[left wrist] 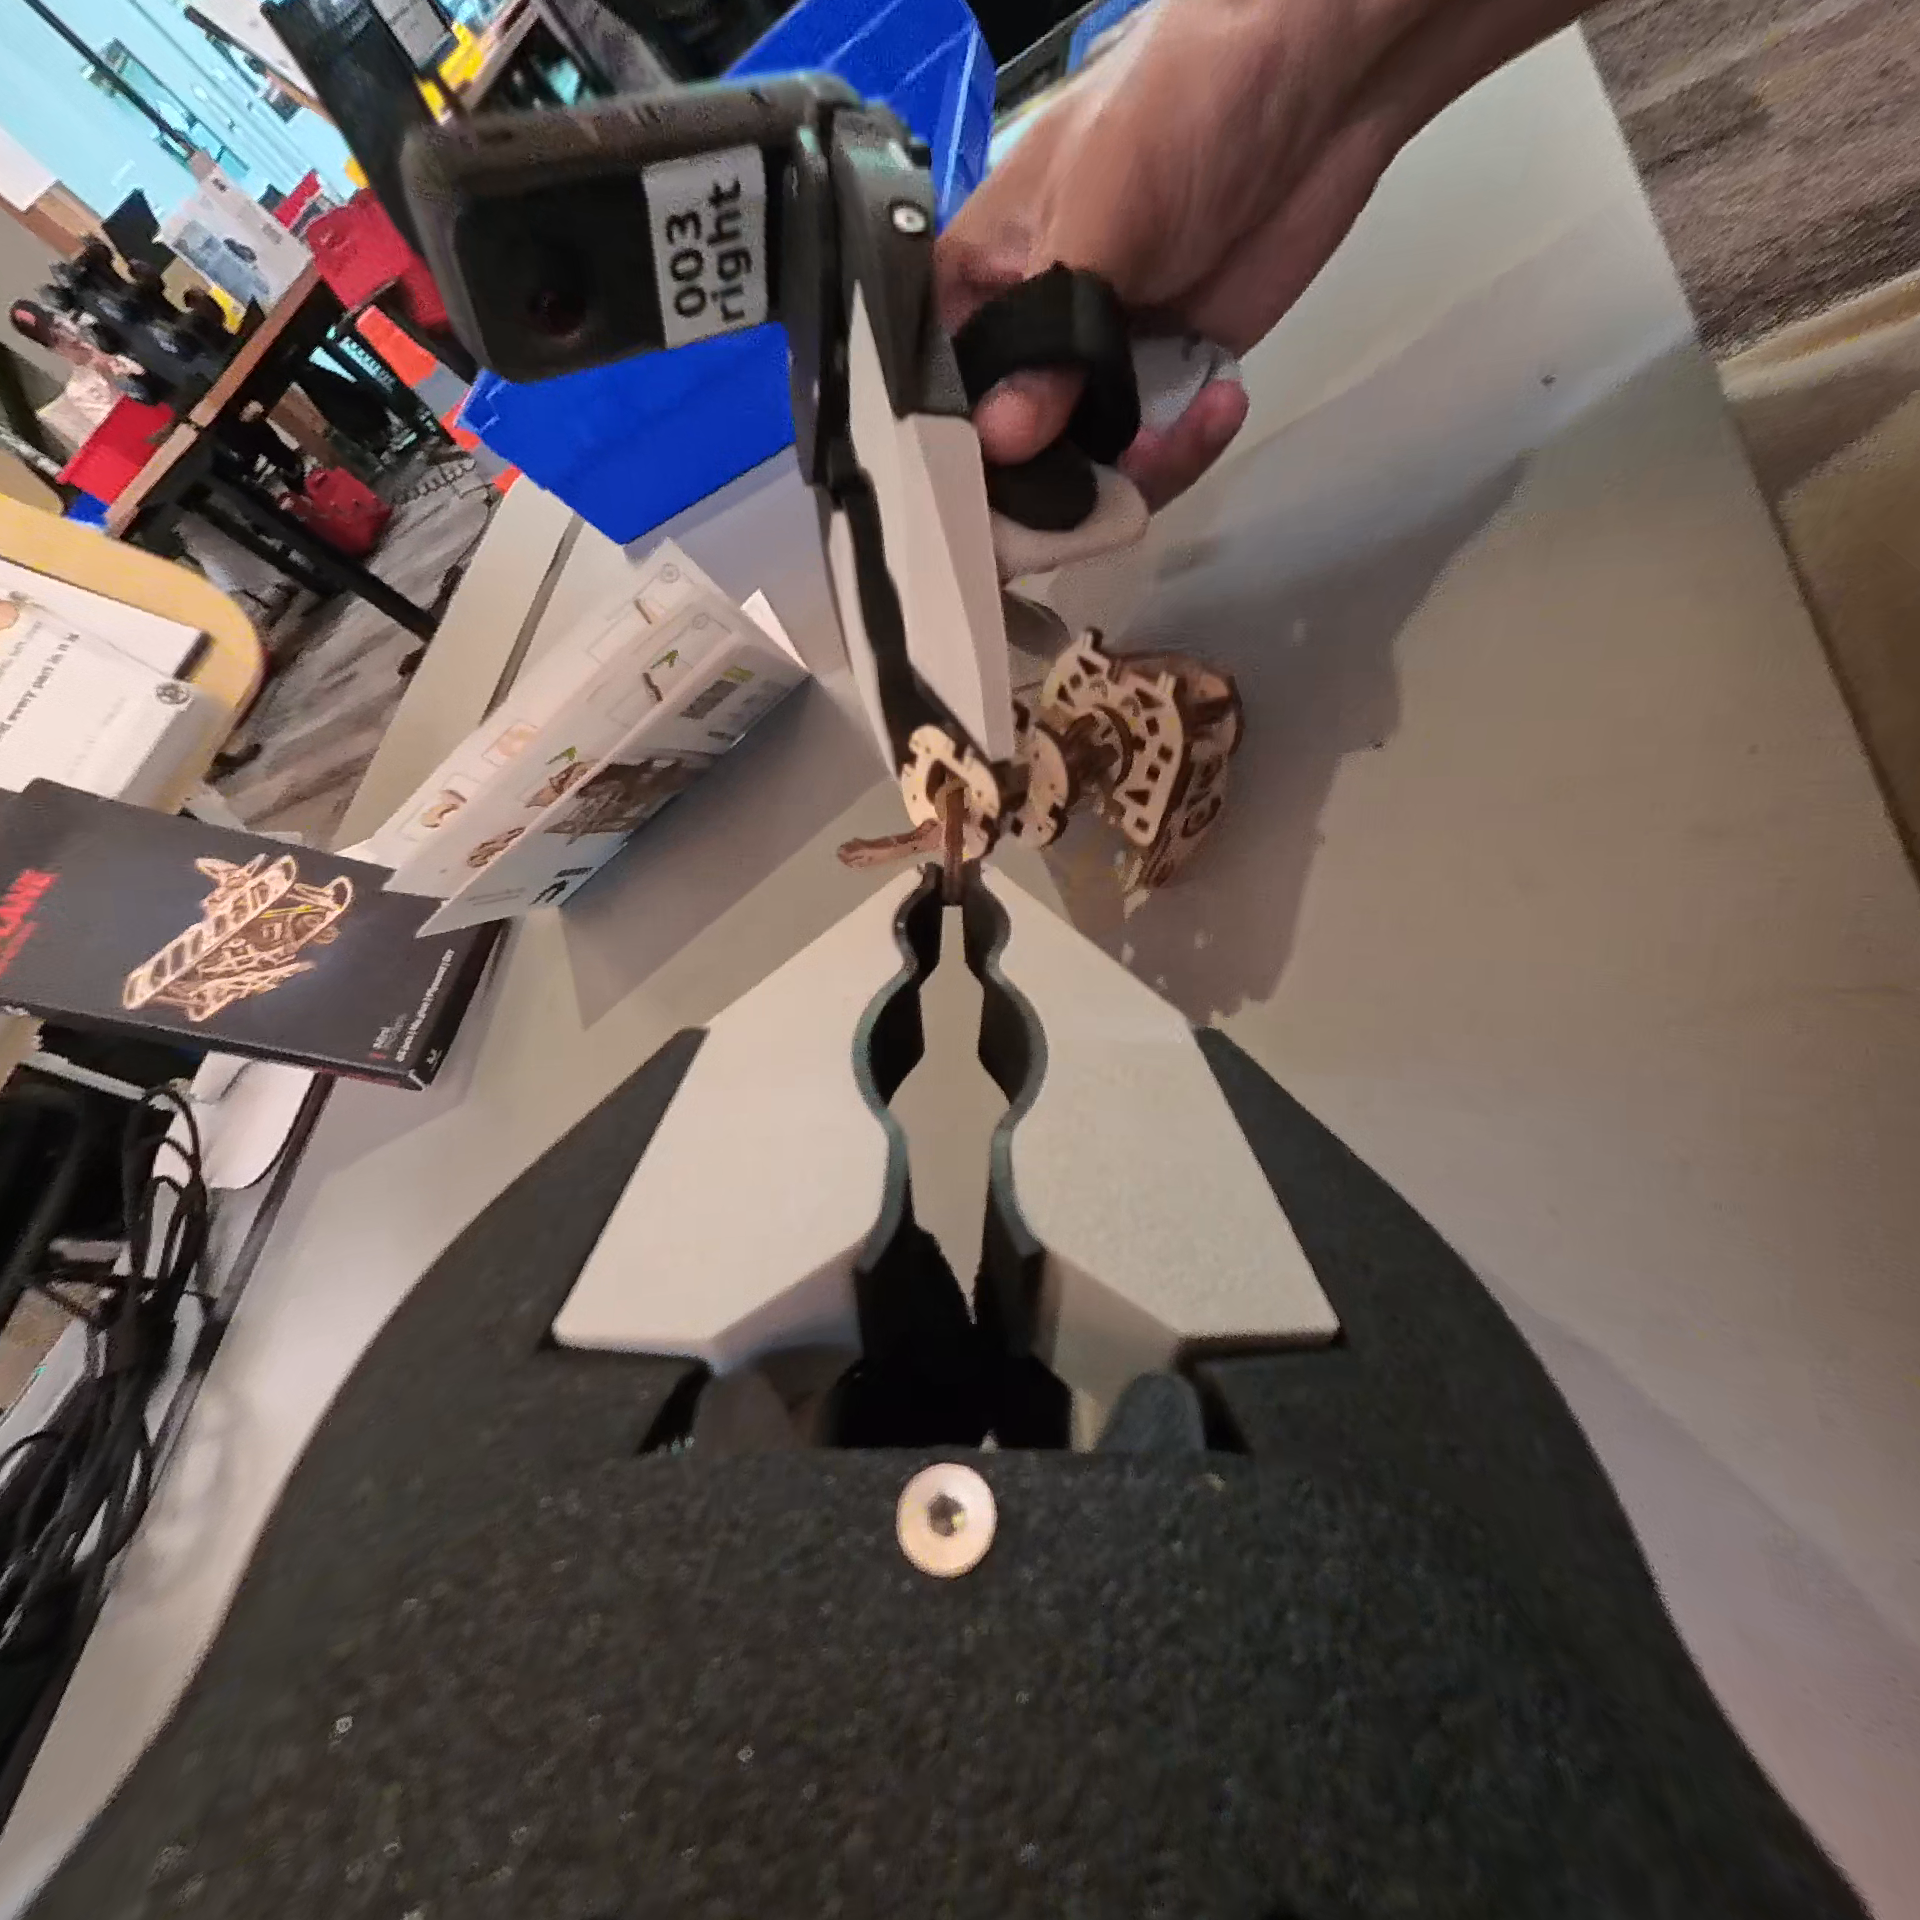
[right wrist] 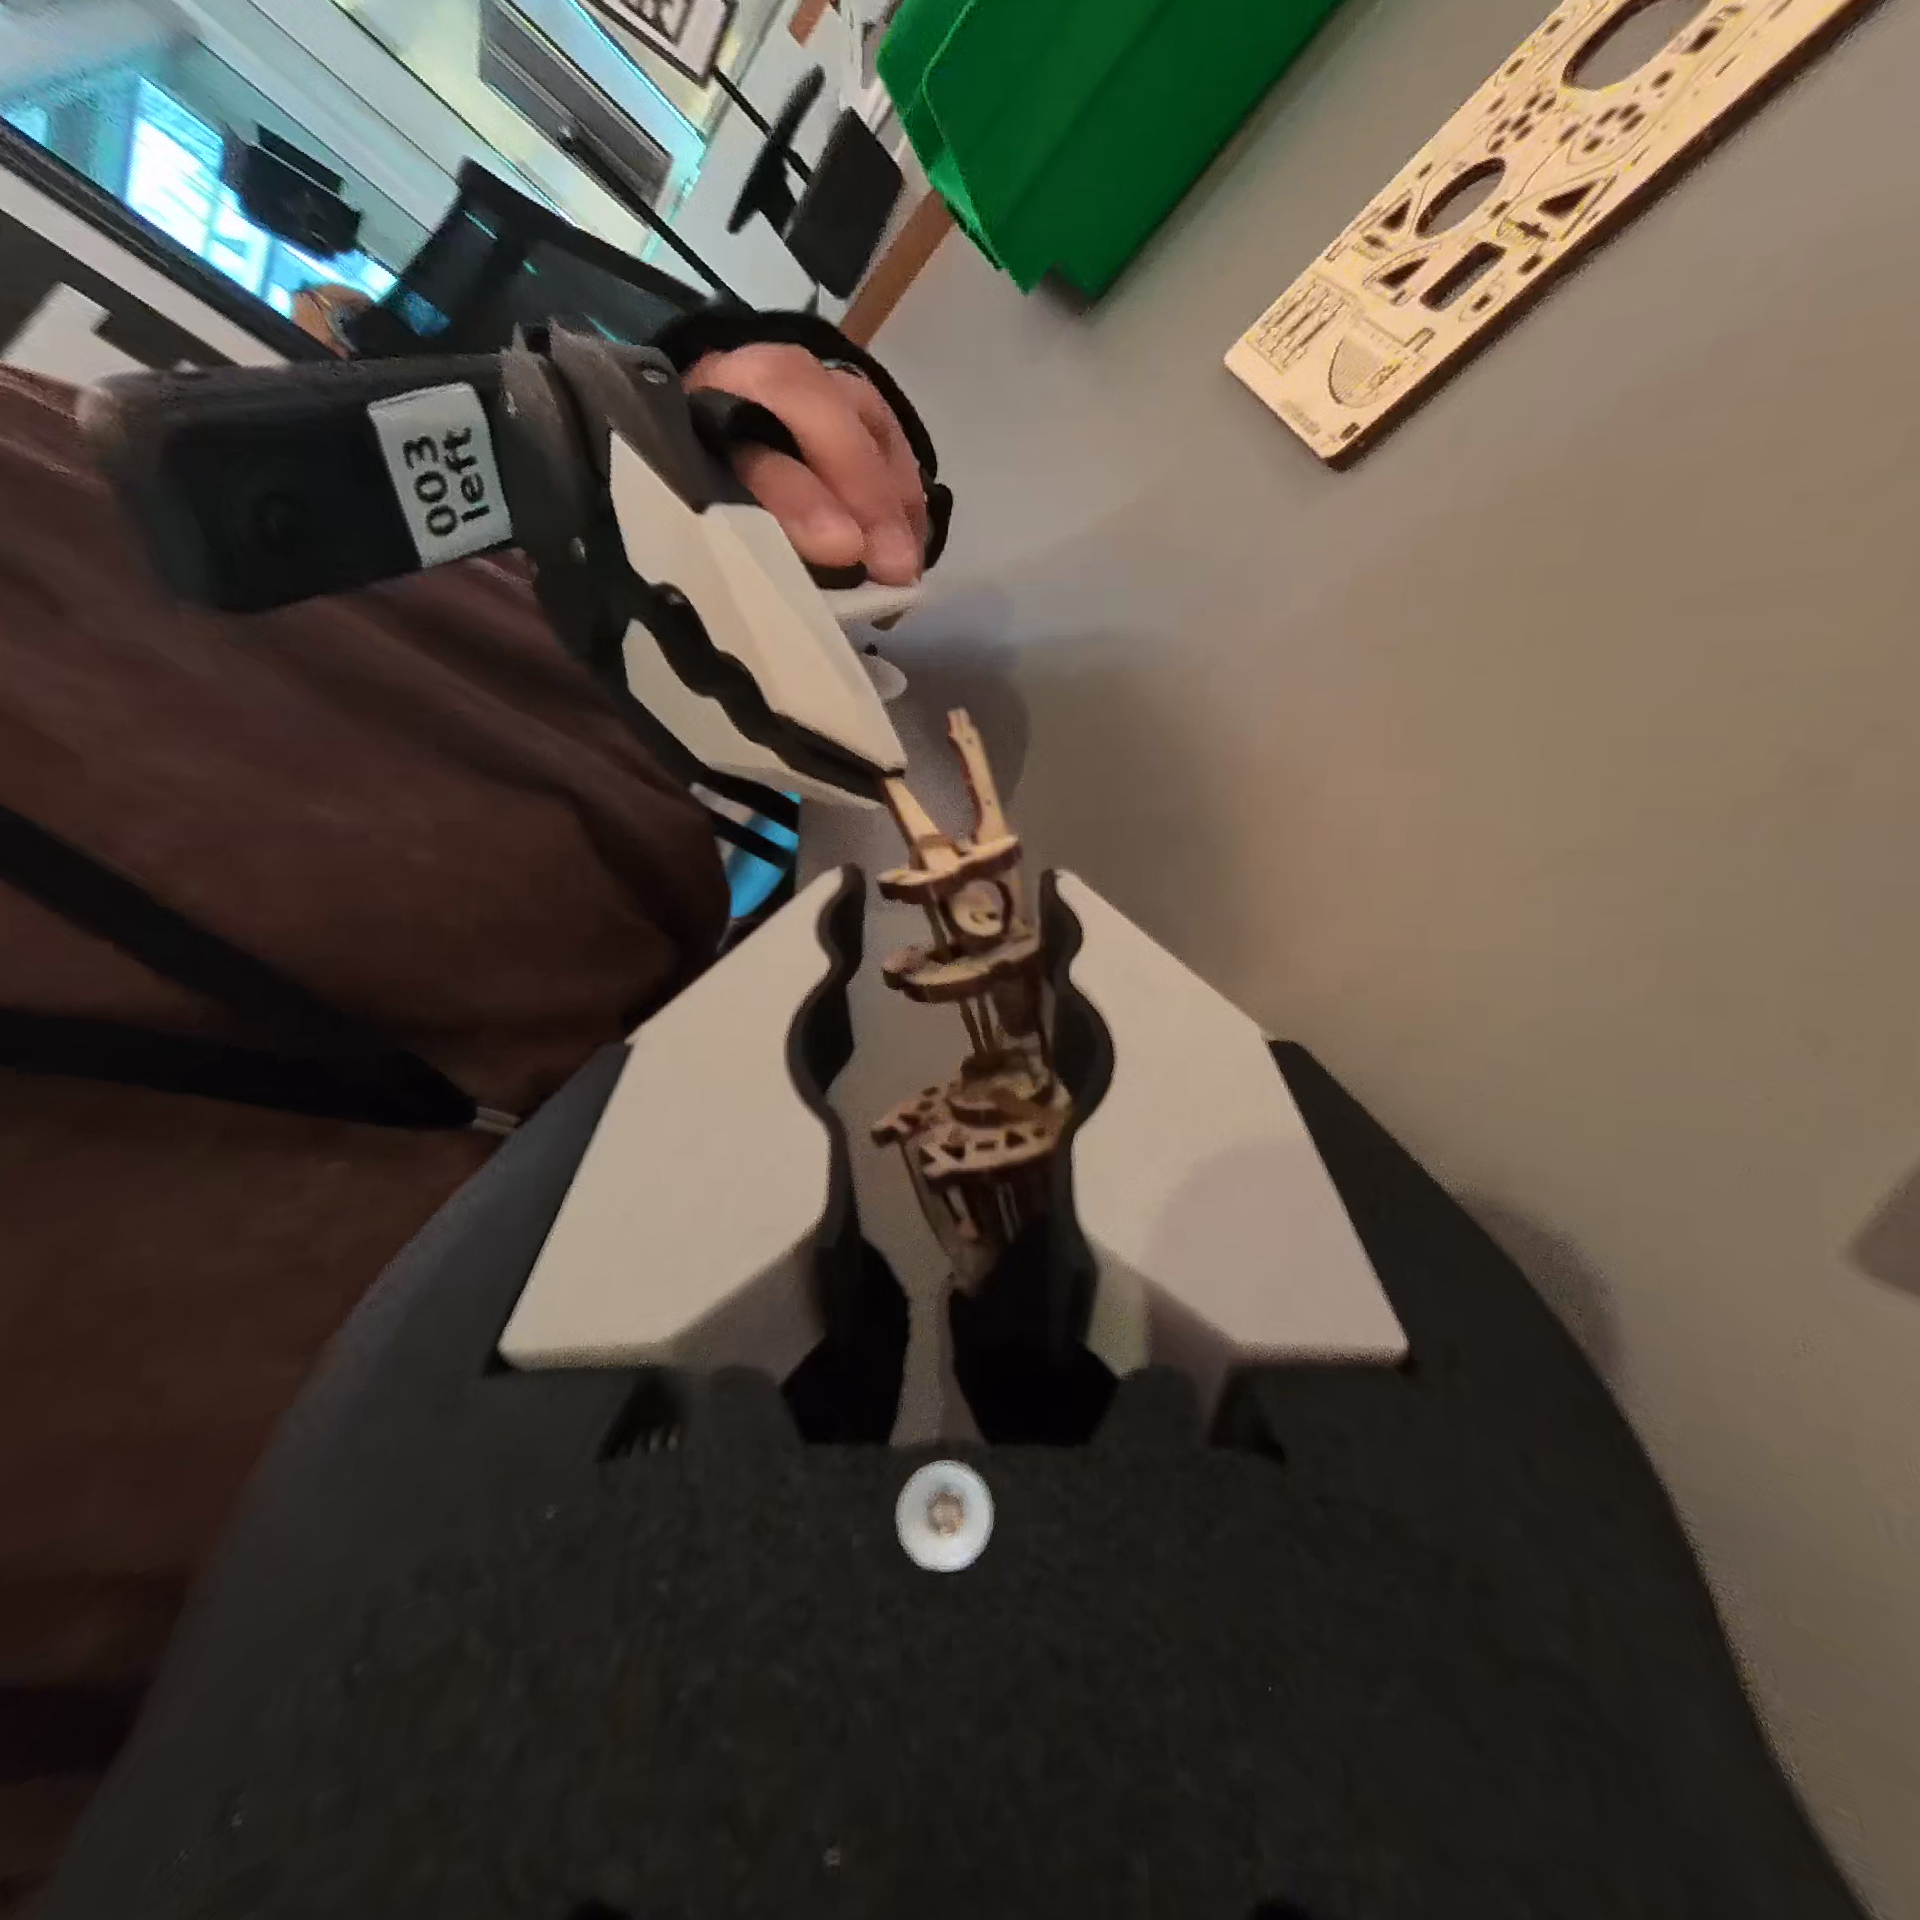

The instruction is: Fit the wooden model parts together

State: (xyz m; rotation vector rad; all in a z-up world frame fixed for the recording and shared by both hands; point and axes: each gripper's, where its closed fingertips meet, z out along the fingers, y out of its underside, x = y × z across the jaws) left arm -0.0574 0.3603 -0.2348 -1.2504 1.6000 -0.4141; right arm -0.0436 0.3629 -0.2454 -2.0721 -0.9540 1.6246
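The wooden model (right wrist: 977, 1049), a pale laser-cut assembly of discs and frames, is held lengthwise between the fingers of my right gripper (right wrist: 956, 894), above the grey table. In the left wrist view the right gripper (left wrist: 951, 758) comes down from above, pinching the model (left wrist: 1132, 758) at its near disc. My left gripper (left wrist: 948, 899) is shut on a small thin wooden part (left wrist: 951, 852) that meets the model's end disc. In the right wrist view the left gripper (right wrist: 883, 784) comes in from the upper left, gripping that forked part (right wrist: 920, 826).
An open instruction booklet (left wrist: 623, 748) and a black box (left wrist: 229, 935) lie at the table's left. Blue bins (left wrist: 665, 416) stand behind. Cables (left wrist: 94, 1351) hang off the left edge. A punched wooden parts sheet (right wrist: 1507, 229) and a green bin (right wrist: 1070, 125) lie at the far side. My two grippers' fingertips are within a few centimetres of each other.
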